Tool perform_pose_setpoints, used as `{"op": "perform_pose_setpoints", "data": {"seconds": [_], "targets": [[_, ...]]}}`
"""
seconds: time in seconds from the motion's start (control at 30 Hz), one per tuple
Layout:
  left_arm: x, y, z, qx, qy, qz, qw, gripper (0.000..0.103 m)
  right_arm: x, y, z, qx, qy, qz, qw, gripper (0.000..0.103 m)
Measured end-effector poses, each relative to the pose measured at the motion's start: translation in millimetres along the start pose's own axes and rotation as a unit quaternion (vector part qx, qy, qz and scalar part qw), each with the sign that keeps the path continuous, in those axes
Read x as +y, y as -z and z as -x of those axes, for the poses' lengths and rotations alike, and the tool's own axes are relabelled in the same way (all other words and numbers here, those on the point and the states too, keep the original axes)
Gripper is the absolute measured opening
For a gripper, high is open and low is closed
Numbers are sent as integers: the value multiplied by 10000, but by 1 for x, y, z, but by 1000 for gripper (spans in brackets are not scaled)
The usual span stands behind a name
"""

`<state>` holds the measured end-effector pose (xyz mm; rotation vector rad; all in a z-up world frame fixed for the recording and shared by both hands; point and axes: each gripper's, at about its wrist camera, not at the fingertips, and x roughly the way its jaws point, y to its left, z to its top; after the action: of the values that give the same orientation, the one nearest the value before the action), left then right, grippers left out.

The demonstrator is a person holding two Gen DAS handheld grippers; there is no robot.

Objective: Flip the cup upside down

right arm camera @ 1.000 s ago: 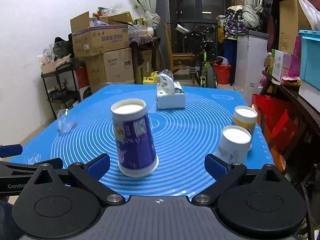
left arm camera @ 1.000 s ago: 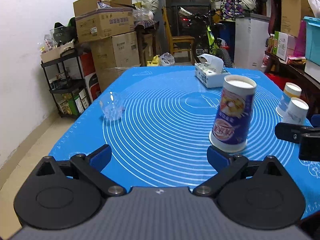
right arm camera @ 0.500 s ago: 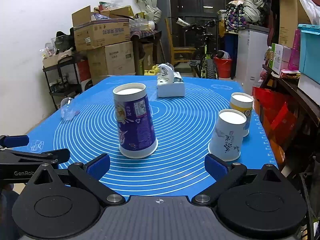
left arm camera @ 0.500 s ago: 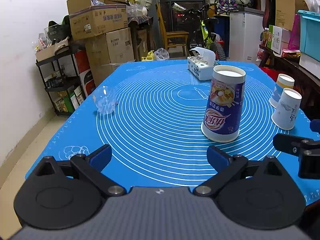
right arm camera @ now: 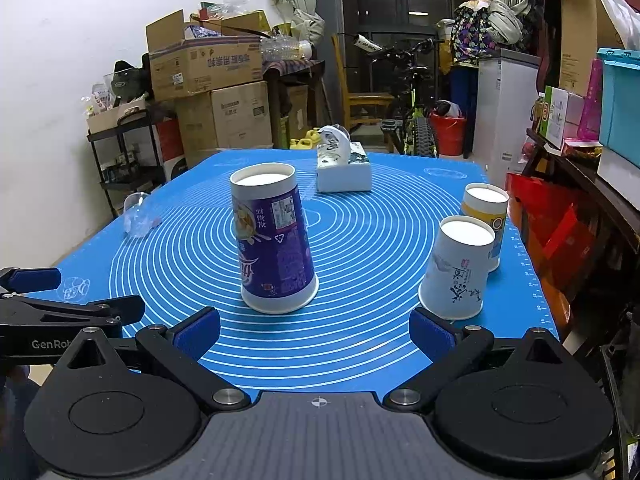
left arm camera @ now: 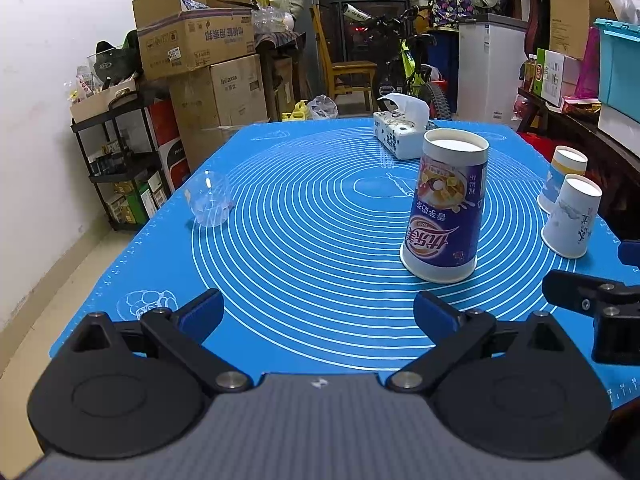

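Observation:
A tall purple paper cup [left arm camera: 444, 216] stands upside down, wide rim on the blue mat [left arm camera: 312, 208], its print inverted. It also shows in the right wrist view [right arm camera: 274, 240]. My left gripper [left arm camera: 318, 314] is open and empty, short of the cup and to its left. My right gripper [right arm camera: 314, 330] is open and empty, a little in front of the cup. Each gripper shows at the edge of the other's view.
Two small paper cups [right arm camera: 458, 268] [right arm camera: 484, 218] stand upside down near the mat's right edge. A tissue box [right arm camera: 344, 168] sits at the far middle. A clear plastic cup [left arm camera: 210, 200] lies on its side at the left. Boxes, shelves and a bicycle surround the table.
Both grippers have drawn back from the purple cup toward the near edge of the table, so the cup looks farther away. The cup itself has stayed put.

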<state>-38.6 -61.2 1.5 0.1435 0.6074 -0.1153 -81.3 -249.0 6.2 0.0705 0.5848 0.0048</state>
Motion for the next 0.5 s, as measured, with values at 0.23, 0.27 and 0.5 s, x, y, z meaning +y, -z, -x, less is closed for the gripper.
{"op": "perform_pose_setpoints", "data": {"seconds": [0.23, 0.27, 0.5], "targets": [[-1, 0, 0, -2, 23, -9, 10000, 100, 0, 1, 0, 17, 7, 17, 10000, 100], [-1, 1, -1, -2, 25, -11, 10000, 100, 0, 1, 0, 16, 7, 17, 10000, 100], [-1, 1, -1, 15, 16, -10, 10000, 100, -1, 0, 0, 48, -56, -23, 10000, 100]]}}
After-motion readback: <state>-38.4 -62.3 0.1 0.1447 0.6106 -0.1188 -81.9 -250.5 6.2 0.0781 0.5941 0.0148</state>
